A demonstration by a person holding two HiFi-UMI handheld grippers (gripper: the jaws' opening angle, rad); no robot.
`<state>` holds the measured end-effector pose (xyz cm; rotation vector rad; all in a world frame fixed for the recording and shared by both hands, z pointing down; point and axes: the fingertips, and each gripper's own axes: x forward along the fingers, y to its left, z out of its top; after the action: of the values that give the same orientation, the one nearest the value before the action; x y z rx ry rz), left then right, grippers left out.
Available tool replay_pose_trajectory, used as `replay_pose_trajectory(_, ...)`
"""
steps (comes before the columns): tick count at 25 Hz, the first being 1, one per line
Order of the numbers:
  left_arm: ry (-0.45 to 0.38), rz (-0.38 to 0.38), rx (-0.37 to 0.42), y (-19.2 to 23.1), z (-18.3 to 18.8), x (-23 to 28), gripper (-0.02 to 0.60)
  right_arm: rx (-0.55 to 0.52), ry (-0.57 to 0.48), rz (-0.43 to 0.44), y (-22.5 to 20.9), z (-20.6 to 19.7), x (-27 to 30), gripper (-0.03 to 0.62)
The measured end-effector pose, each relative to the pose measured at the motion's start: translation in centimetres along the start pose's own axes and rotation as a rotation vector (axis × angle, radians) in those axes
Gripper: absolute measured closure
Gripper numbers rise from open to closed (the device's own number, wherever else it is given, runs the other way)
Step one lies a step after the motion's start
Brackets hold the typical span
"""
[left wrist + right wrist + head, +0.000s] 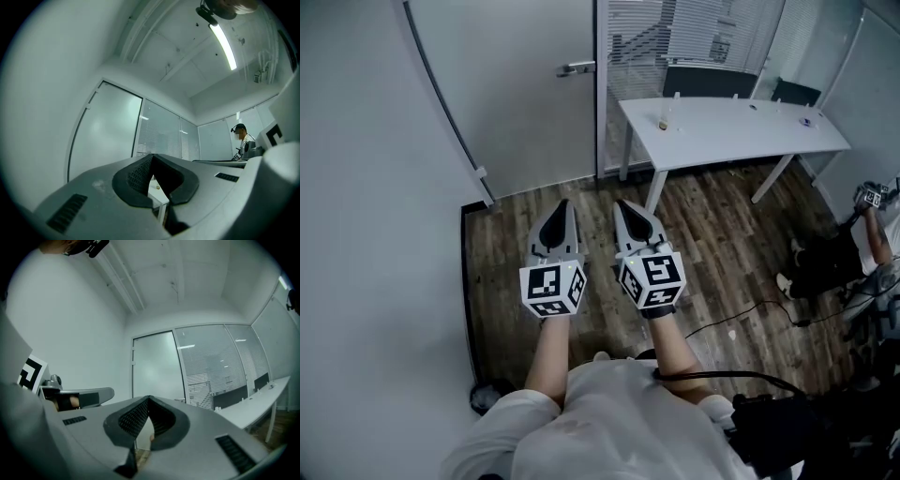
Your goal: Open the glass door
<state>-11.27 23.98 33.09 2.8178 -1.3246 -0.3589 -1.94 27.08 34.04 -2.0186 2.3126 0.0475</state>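
The frosted glass door point(520, 94) stands closed ahead, with a metal lever handle point(577, 67) at its right edge. My left gripper point(562, 202) and right gripper point(622, 203) are held side by side over the wood floor, well short of the door. Both point toward it and both are shut with nothing between the jaws. In the left gripper view the shut left gripper point(151, 157) faces the door panel point(105, 136). In the right gripper view the right gripper point(149, 398) is shut too, with the door point(157, 366) and its handle point(180, 400) beyond.
A white table point(731, 131) with dark chairs point(708, 82) behind it stands right of the door, before a glass wall with blinds point(675, 33). A person point(862, 244) sits at the far right. Cables point(750, 314) lie on the floor. A white wall point(375, 187) runs along the left.
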Motion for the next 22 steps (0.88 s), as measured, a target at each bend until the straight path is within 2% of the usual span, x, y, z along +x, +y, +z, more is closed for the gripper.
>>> replay_pose_trajectory(7,0.002,0.028,-0.027,3.8,-1.0,1.4,0.58,-0.028,0.02,0.053,1.8,-0.7,4.6,0.594)
replay_pose_trajectory(13,0.013,0.064,-0.031,5.4,-3.5,3.9,0.579,-0.022,0.033,0.101,0.6,-2.8,8.3,0.592)
replay_pose_trajectory(18,0.008,0.099,-0.001,7.2,-4.8,9.5,0.58,-0.003,0.013,0.142,-2.6,-3.6,13.8,0.592)
replay_pose_trajectory(22,-0.013,0.111,0.044,8.2,-3.7,16.4,0.578,0.001,-0.028,0.17,-6.5,-1.7,19.8,0.592)
